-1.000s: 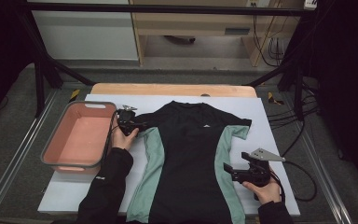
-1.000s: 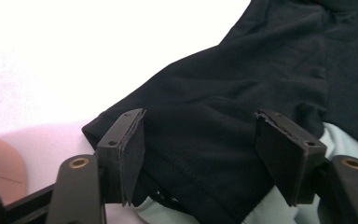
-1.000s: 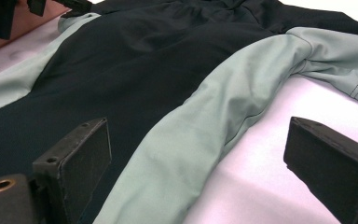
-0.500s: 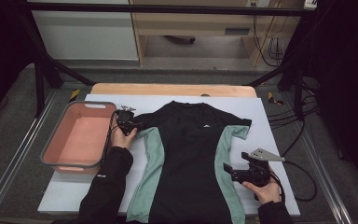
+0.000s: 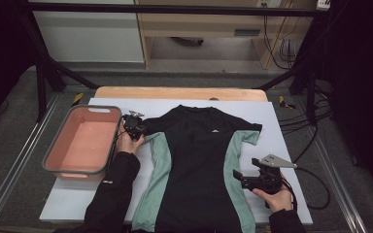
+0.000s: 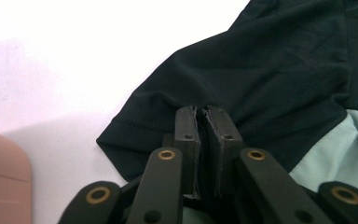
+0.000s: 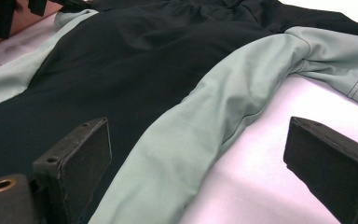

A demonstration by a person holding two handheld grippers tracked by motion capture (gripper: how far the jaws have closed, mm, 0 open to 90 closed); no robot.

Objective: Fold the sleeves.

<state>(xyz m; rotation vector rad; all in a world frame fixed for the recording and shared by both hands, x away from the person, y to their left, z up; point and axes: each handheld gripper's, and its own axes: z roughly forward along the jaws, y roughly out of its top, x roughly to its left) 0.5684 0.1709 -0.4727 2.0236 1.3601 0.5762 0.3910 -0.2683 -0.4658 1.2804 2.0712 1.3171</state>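
Shirt [image 5: 196, 170] lies flat, front up, on the white sheet [image 5: 281, 126] covering the table, collar at the far side, hem at the near edge. Body panel black; side panels pale green, running from underarm down to hem on both sides. Short sleeves: left sleeve black on top, right sleeve black with a green underside showing at its cuff. Small white mark on the chest; detail too small to read. Fabric smooth over the body, light creases near the right underarm in the right gripper view. Left gripper [image 5: 135, 127] sits at the left sleeve, just right of the pink basket [image 5: 53, 150]; in the left gripper view its jaws are pressed together with black sleeve fabric [image 6: 242, 79] pinched between them, close to the cuff seam. Right gripper [image 5: 252, 180] rests at the near right, beside the green side panel; in the right gripper view its jaws stand wide apart, released, with the green panel [image 7: 191, 140] and white sheet between them, nothing held.
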